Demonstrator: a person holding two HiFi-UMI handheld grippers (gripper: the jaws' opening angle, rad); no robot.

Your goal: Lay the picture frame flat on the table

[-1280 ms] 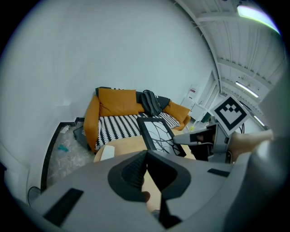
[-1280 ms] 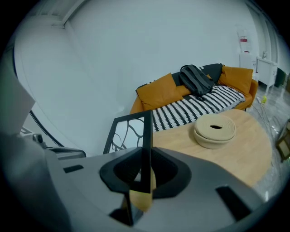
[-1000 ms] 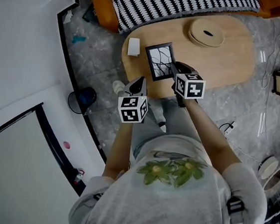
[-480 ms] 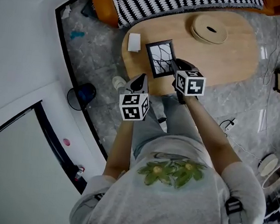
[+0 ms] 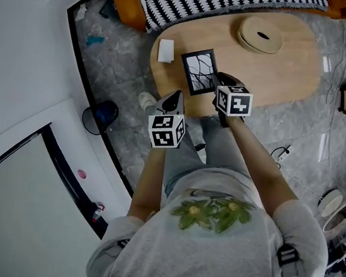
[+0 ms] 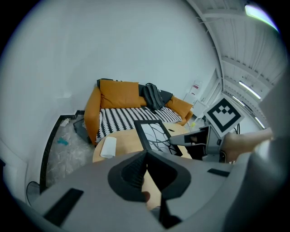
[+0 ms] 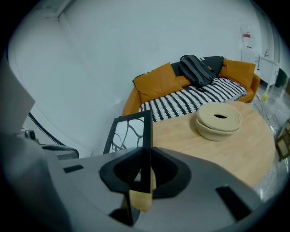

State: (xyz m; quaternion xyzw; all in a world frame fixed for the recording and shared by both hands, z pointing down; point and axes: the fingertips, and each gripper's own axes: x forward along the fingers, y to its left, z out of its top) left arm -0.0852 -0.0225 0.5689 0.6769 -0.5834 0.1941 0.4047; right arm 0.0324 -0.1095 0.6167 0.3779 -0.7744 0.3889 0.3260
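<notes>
An oval wooden desk (image 5: 280, 66) is seen standing on a grey marbled floor (image 5: 123, 85). A small white block (image 5: 166, 51) is laid at the desk's 9 o'clock end. A black picture frame (image 5: 198, 71) is placed towards 8 o'clock, and a round beige coiled container (image 5: 260, 34) towards 1 o'clock.

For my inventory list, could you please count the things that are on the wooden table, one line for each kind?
Picture frame: 1
Small white item: 1
Round beige container: 1
Total: 3
</notes>
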